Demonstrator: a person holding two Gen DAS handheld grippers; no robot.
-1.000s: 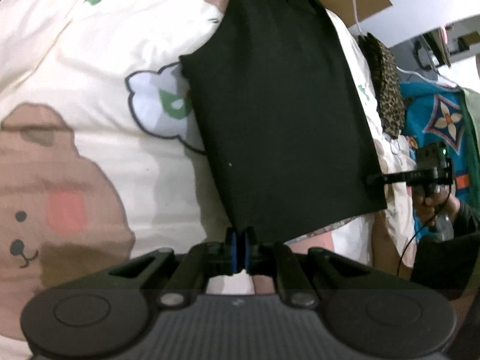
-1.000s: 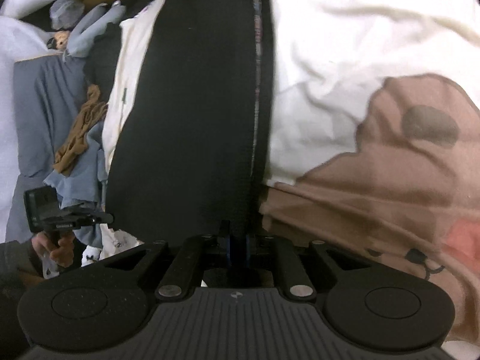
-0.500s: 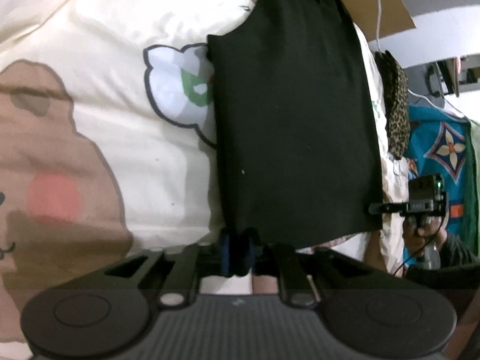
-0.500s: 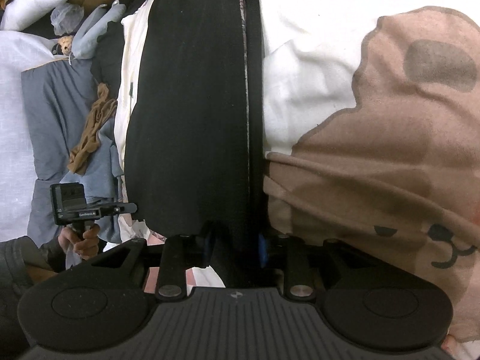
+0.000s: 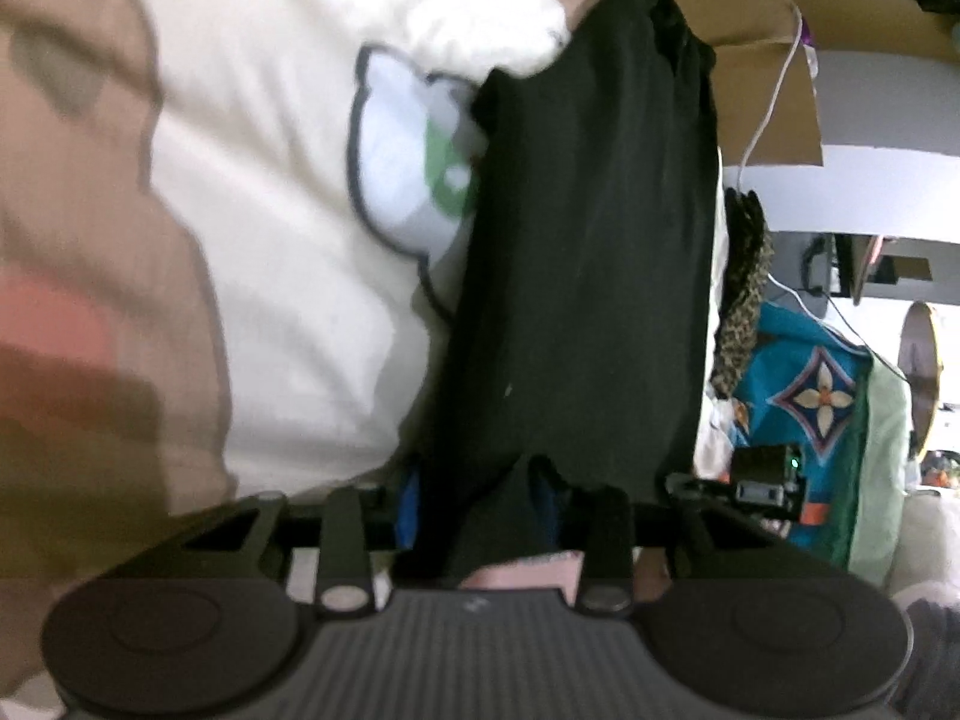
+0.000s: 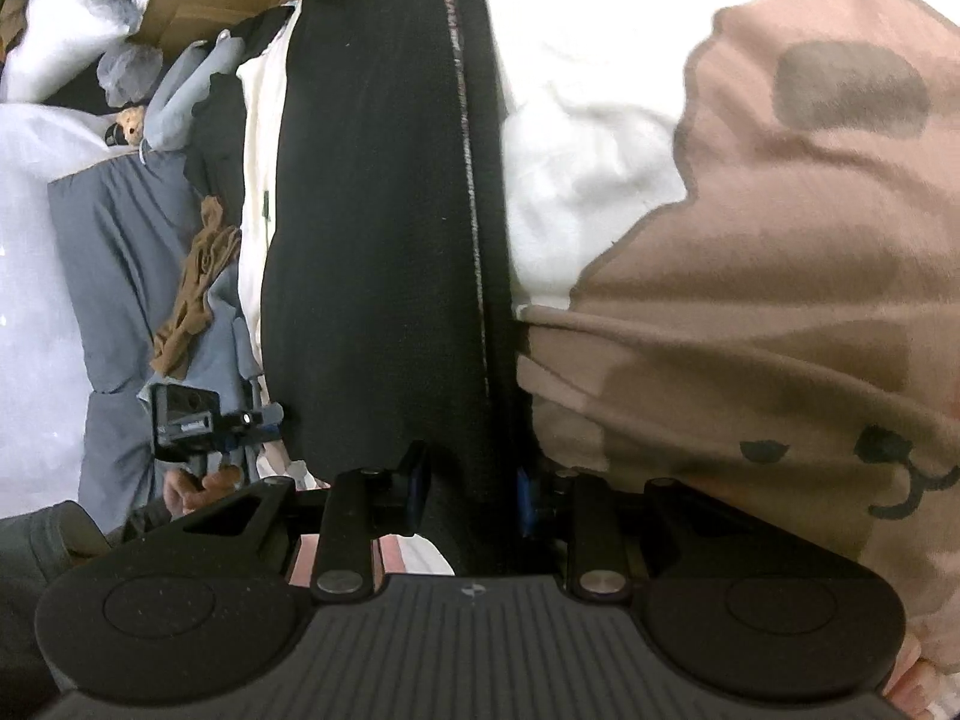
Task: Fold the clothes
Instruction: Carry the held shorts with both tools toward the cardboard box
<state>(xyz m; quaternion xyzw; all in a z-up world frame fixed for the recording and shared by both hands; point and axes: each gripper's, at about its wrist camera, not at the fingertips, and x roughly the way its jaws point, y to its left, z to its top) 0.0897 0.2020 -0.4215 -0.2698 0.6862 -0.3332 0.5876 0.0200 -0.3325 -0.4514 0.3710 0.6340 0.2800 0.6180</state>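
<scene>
Two hand-held grippers stand at the near hem of one black garment (image 5: pixel 588 270), which lies as a long narrow panel on the bed cover (image 5: pixel 270 300), running from 6 o'clock towards 12 o'clock in both wrist views.

**Gripper state.**
- The left hand-held gripper (image 5: pixel 480 504) is parted part-way and its jaws are closing. A bunched corner of the garment sits between them, and no firm pinch is evident.
- The right hand-held gripper (image 6: pixel 471 489) is parted to a similar width. The opposite corner fills the gap, and it too looks slack rather than clamped.

**Risks.**
- The left corner is gathered into a thick wad. A closure here could catch several layers unevenly and drag the fold askew.
- The bed cover is soft and creased at 3 o'clock of the right view. Either gripper could nip it along with the garment.
- Uneven lifting by the two sides would probably twist the panel, since the fabric looks thin and limp.
- The left wrist view is blurred, so the hem edge cannot be read finely.

**Materials and shapes.**
- The garment (image 6: pixel 372 240) is a matt, smooth knit with a pale stitched seam along its right edge.
- The bed cover (image 6: pixel 780 300) is cream cotton with large brown bear prints and is rumpled.
- A loose pile of grey clothes (image 6: pixel 120 240) lies at 9 o'clock.
- A leopard-print cloth (image 5: pixel 744 300) hangs at 3 o'clock of the left view.
</scene>
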